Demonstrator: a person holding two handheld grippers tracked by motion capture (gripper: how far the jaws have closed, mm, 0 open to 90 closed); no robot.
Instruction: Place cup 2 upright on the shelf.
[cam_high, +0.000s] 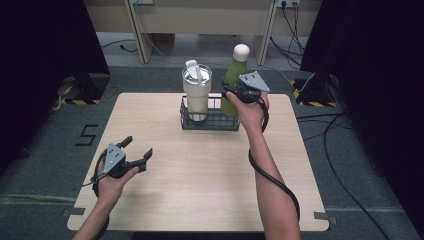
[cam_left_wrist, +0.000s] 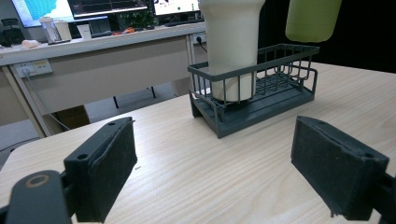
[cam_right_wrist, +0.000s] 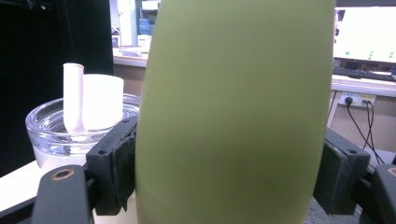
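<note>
Right gripper (cam_high: 235, 92) clamps green bottle (cam_high: 234, 75). Keep it upright above wire basket (cam_high: 210, 122), 3 o'clock of tumbler (cam_high: 196, 92); left gripper (cam_high: 137, 150) stands open, empty.

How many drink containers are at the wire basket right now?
2: the cream tumbler stands in the basket's left end; the green bottle is at its right end, clamped by the right tongs.

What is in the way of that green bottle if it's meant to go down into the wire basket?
Nothing visible. The green bottle, clamped in the right gripper, hangs above the right half of the basket, and that half looks bare. The cream tumbler stands in the left half, close beside the bottle, so it could get brushed.
</note>
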